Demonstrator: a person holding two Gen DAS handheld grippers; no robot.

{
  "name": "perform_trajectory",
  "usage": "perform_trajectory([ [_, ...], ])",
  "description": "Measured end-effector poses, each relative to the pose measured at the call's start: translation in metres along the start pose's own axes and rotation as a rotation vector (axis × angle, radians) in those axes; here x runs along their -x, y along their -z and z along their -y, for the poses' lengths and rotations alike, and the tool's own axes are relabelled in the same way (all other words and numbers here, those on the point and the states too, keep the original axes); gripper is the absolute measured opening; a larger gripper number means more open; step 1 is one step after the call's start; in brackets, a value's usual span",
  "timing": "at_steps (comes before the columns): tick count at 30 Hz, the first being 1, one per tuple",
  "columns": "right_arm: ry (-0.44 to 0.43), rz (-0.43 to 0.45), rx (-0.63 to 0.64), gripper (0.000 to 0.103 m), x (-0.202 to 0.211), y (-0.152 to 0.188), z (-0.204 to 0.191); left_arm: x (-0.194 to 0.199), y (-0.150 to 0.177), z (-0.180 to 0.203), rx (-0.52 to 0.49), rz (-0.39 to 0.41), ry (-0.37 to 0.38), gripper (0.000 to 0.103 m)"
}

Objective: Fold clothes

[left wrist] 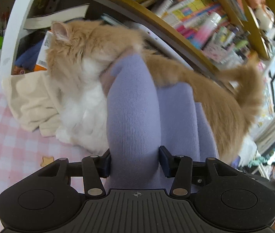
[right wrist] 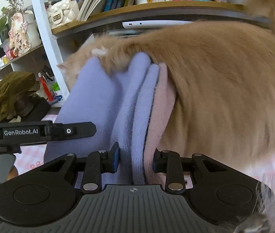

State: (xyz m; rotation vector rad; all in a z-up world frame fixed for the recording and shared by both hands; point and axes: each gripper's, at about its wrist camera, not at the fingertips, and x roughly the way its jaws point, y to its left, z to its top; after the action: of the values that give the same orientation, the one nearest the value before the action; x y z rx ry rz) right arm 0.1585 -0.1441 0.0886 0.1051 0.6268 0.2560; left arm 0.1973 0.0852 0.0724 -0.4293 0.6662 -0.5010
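Clamping bunched lavender knit garment (left wrist: 133,106), left gripper (left wrist: 134,162), right gripper (right wrist: 135,160), pink lining showing

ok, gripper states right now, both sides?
Left gripper: shut on the lavender garment.
Right gripper: shut on the same garment's bunched folds, pink lining included.

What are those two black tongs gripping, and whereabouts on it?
Both grip the lavender sweater. The left tongs pinch a rolled fold of it; the right tongs clamp several stacked layers at their edges.
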Motion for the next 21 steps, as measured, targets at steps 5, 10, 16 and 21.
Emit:
perform_trajectory([
  [5, 0.004, 0.017, -0.014, 0.028, -0.015, -0.018, -0.001, -0.005, -0.014, -0.010, 0.052, 0.017, -0.013, 0.047],
  [10, -0.016, 0.005, -0.010, 0.028, -0.004, -0.003, -0.008, 0.013, 0.000, -0.008, 0.022, -0.001, -0.016, 0.047],
  [16, -0.029, -0.051, -0.072, 0.028, 0.026, 0.038, -0.005, 0.039, 0.046, -0.008, 0.048, -0.073, 0.018, 0.046],
  [21, -0.040, -0.097, -0.124, 0.027, 0.050, 0.072, -0.002, 0.047, 0.073, 0.003, 0.042, -0.126, 0.045, 0.043],
])
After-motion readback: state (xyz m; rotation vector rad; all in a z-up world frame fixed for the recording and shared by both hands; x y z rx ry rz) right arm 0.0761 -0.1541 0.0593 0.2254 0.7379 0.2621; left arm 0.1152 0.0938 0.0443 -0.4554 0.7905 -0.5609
